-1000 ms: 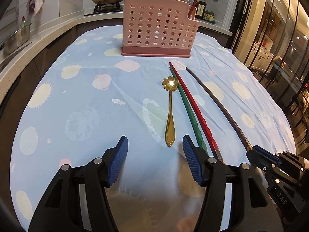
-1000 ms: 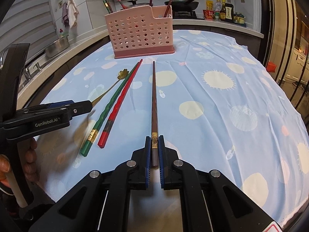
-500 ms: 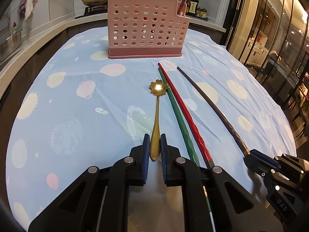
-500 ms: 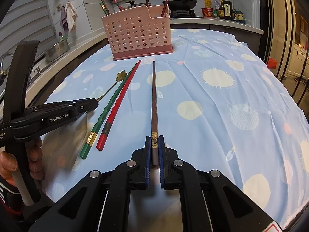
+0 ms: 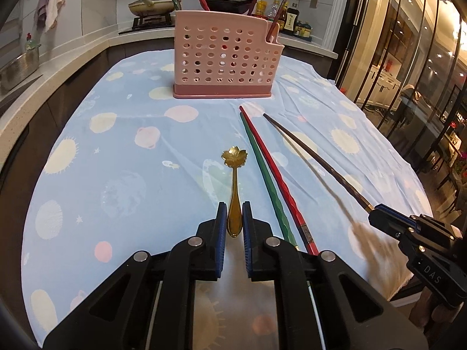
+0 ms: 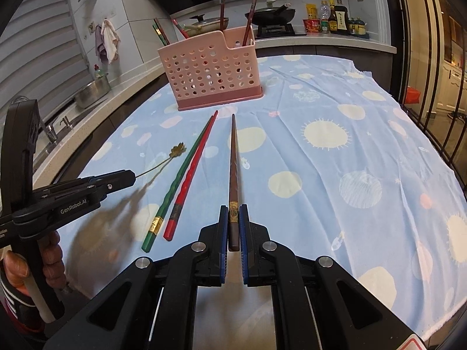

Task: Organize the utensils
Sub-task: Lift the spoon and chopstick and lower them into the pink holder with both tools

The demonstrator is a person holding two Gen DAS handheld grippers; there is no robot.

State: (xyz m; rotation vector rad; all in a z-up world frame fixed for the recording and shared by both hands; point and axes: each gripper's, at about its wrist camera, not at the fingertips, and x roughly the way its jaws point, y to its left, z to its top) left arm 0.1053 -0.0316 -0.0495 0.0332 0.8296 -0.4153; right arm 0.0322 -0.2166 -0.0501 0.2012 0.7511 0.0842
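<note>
While clamped: spoon (image 5: pixel 234 186) between jaws.

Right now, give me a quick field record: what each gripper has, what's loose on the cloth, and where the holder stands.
left gripper: shut on gold spoon by its handle; jaws have just been closing
right gripper: shut on brown chopstick near its butt end
loose on cloth: green chopstick and red chopstick, side by side
pink holder: upright at the far end of the blue tablecloth, several chopsticks already in it
</note>
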